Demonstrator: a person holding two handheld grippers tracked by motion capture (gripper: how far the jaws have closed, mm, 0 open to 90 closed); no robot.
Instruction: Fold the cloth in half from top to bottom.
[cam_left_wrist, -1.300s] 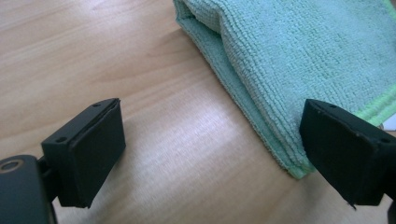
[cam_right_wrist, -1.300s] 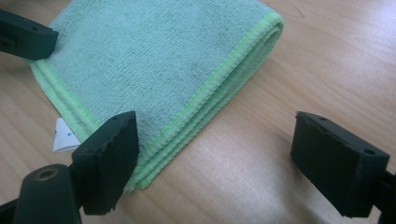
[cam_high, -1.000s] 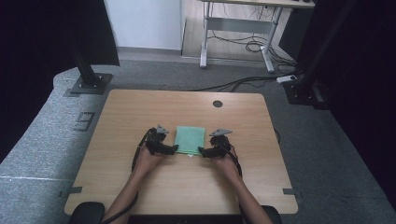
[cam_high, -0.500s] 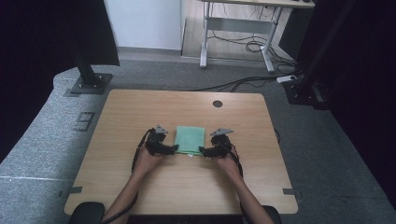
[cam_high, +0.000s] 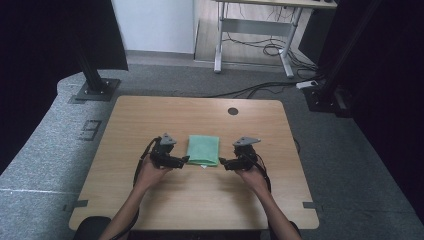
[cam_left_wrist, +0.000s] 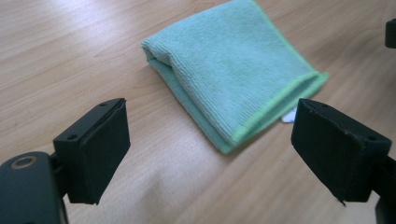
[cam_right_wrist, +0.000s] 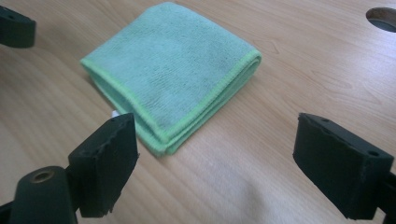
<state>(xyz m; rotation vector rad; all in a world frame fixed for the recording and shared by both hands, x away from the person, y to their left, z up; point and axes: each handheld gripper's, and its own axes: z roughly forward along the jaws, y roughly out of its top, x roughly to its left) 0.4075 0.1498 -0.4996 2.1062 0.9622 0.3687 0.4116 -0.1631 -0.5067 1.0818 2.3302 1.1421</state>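
A folded green cloth (cam_high: 204, 150) lies flat on the wooden table (cam_high: 150, 115), near its middle. My left gripper (cam_high: 184, 160) stands just off the cloth's near left corner, jaws open with nothing between them. My right gripper (cam_high: 223, 163) mirrors it off the near right corner, also open and empty. In the left gripper view the cloth (cam_left_wrist: 233, 65) lies ahead of the open left gripper (cam_left_wrist: 217, 140), folded edge toward me. In the right gripper view the cloth (cam_right_wrist: 173, 70) sits ahead and left of the open right gripper (cam_right_wrist: 224, 158). Neither gripper touches the cloth.
A round cable hole (cam_high: 233, 111) sits in the table behind the cloth, also seen as the hole (cam_right_wrist: 383, 18) in the right gripper view. Two black stand bases (cam_high: 95, 90) rest on the grey floor beyond the table. A desk frame stands farther back.
Both grippers have lifted a little and drawn slightly outward from the cloth's near corners. The cloth has stayed put.
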